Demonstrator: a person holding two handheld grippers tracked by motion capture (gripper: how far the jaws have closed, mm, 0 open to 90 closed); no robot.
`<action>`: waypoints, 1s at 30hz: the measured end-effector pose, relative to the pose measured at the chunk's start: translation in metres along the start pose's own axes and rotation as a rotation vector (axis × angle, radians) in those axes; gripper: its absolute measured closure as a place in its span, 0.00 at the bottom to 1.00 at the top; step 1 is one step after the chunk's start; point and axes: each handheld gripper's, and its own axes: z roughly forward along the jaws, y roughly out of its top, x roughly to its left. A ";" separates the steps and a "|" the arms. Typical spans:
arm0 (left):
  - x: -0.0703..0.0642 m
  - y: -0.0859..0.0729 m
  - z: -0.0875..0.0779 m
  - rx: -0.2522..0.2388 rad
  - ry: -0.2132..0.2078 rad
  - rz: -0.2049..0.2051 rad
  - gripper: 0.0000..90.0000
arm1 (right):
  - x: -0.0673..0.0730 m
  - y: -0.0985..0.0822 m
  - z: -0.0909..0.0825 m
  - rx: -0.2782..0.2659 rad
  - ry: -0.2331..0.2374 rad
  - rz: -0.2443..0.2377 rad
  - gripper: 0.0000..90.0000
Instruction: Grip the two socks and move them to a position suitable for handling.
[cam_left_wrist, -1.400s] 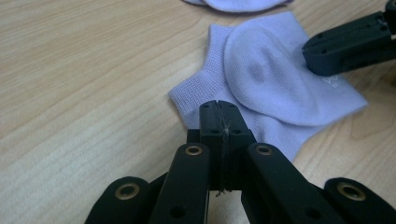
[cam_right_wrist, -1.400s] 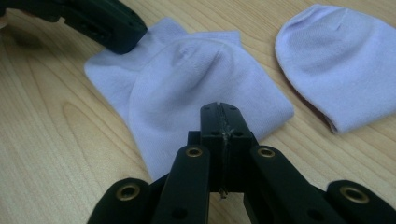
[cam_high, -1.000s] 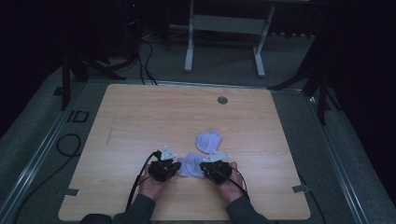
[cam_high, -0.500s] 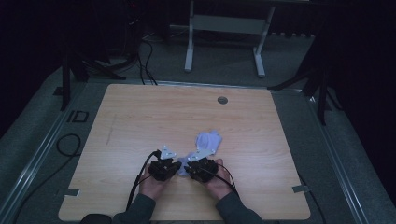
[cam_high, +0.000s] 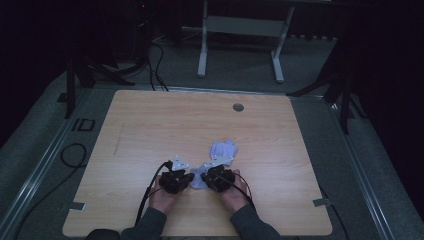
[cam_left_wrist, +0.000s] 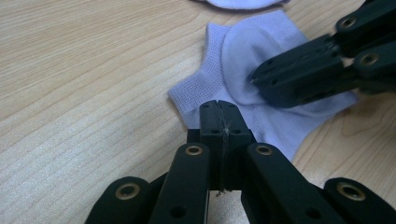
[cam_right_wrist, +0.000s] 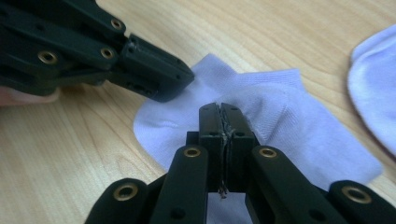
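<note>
A pale lilac-white ankle sock (cam_left_wrist: 261, 116) lies flat on the wooden table (cam_high: 150, 125) near its front edge. My left gripper (cam_left_wrist: 219, 105) is shut at the sock's cuff corner, pinching its edge. My right gripper (cam_right_wrist: 223, 108) is shut on the middle of the same sock (cam_right_wrist: 289, 116), where the fabric bunches around its tips. In the high view the left gripper (cam_high: 190, 177) and right gripper (cam_high: 206, 177) face each other almost tip to tip over the sock (cam_high: 199, 175). A second sock (cam_high: 223, 148) of the same kind lies just behind.
A round grommet (cam_high: 238, 107) sits near the table's far edge. The second sock (cam_right_wrist: 373, 88) lies close on the right in the right gripper view. Cables trail from both grippers toward the front edge. A metal stand (cam_high: 240, 30) is on the floor beyond.
My right gripper has moved left toward the left gripper, closing the gap over the near sock. The left gripper and the far sock have stayed put.
</note>
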 end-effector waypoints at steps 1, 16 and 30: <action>0.000 0.000 0.000 0.000 0.000 0.000 1.00 | 0.000 0.000 0.000 0.000 0.000 0.000 0.98; -0.001 0.000 0.000 0.000 0.004 0.012 1.00 | -0.015 -0.030 -0.055 -0.114 -0.073 0.090 0.98; 0.000 0.000 0.000 -0.002 0.003 0.018 1.00 | -0.040 -0.078 -0.087 -0.100 -0.146 0.215 0.97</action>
